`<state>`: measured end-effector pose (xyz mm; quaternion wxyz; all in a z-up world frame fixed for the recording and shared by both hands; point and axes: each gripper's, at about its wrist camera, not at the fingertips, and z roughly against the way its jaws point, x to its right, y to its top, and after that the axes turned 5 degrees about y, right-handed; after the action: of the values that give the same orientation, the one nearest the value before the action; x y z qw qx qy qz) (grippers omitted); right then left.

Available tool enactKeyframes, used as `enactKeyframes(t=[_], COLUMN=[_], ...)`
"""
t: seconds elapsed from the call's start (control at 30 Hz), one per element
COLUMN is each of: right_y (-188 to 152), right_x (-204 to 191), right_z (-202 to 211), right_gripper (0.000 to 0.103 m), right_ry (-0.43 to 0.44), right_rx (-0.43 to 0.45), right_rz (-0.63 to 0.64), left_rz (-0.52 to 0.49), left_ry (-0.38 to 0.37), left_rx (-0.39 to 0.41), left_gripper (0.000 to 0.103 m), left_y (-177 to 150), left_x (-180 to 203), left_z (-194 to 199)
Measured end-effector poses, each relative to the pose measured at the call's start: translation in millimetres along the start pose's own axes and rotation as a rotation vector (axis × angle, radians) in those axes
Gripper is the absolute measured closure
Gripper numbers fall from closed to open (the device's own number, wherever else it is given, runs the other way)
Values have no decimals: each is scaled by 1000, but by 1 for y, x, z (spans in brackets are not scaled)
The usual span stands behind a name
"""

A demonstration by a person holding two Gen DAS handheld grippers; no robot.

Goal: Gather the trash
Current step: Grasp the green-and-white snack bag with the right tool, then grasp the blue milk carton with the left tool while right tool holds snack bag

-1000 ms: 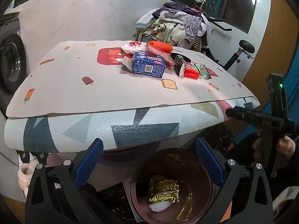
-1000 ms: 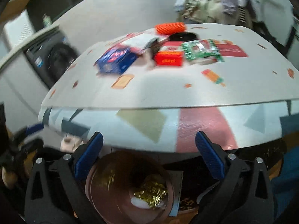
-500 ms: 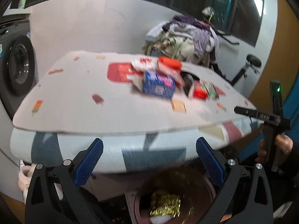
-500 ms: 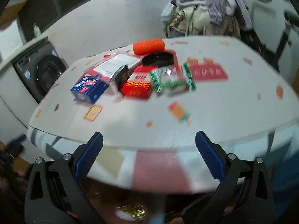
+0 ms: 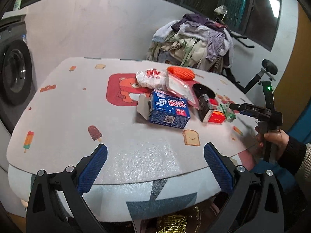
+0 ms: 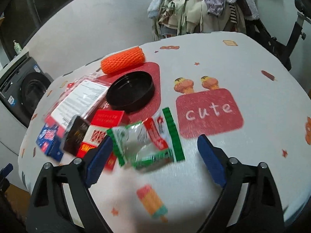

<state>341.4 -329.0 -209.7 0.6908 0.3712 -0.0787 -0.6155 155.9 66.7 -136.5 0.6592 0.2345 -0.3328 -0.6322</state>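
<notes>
The right gripper (image 6: pixel 154 160) is coming in over the desk (image 6: pixel 252 62), fingers wide but just closing, the green wrapper (image 6: pixel 147 141) lying between them untouched. It should dip low and pinch the crinkled middle (the red box (image 6: pixel 103 130) sits just beside the left finger). The left gripper (image 5: pixel 155 167) is hovering wide and empty; a black lid (image 6: pixel 130 91) lies behind.

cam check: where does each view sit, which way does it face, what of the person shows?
Left wrist: on the left gripper, open over the table's near edge, facing the blue box; right gripper and hand at right.
Right wrist: on the right gripper, open, facing down at the green wrapper; no hand visible.
Shared: orange netting, black lid, blue box.
</notes>
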Motion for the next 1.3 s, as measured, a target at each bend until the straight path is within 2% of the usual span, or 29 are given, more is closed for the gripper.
enactKeyframes(t=[0.03,0.13,0.2,0.23,0.27,0.43,0.67,0.8,0.93,1.0,1.07,1.1,1.17,1.3], right_y=[2,5,2,1,0,-5,-6,-12,-19,-23,-27,-29,-33,-39], right_x=[0,-3,-6,-7,-8,-11,-9,-14,-17,-20,-24,-27,-31,-39], right_z=[-6,-21,-21,-19,-16,9,45,57,65,67,67,67,67,69], right_gripper=[19,37,49,60,62,63,63,63,63,63,63,63,63,63], right_ry=[2,4,23,32,40,40,89,107,133,142,146,147,149,158], right_rx=[-10,-67,-68,-67,-62,16,112,139,149,147,144,141,136,131], right_rz=[3,37,61,67,70,102,31,17,2,3,12,19,34,47], left_rz=[-3,-26,-41,-49,-53,-80,-123,-114,-153,-187,-181,-163,-137,-142], left_ry=[3,-9,-12,-18,-20,-33,-22,-16,27,77,103,87,41,38], left_rx=[-8,-23,-30,-36,-39,-63,-121,-149,-183,-190,-202,-209,-215,-209], left_gripper=[6,6,6,6,6,6,6,6,6,6,6,7,24,25], left_y=[1,4,6,7,8,21,46,58,64,65,66,66,65,56], left_x=[1,6,9,11,12,21,40,49,60,65,62,58,51,42], left_z=[-4,-15,-22,-26,-28,-47,-92,-116,-139,-149,-158,-161,-160,-143])
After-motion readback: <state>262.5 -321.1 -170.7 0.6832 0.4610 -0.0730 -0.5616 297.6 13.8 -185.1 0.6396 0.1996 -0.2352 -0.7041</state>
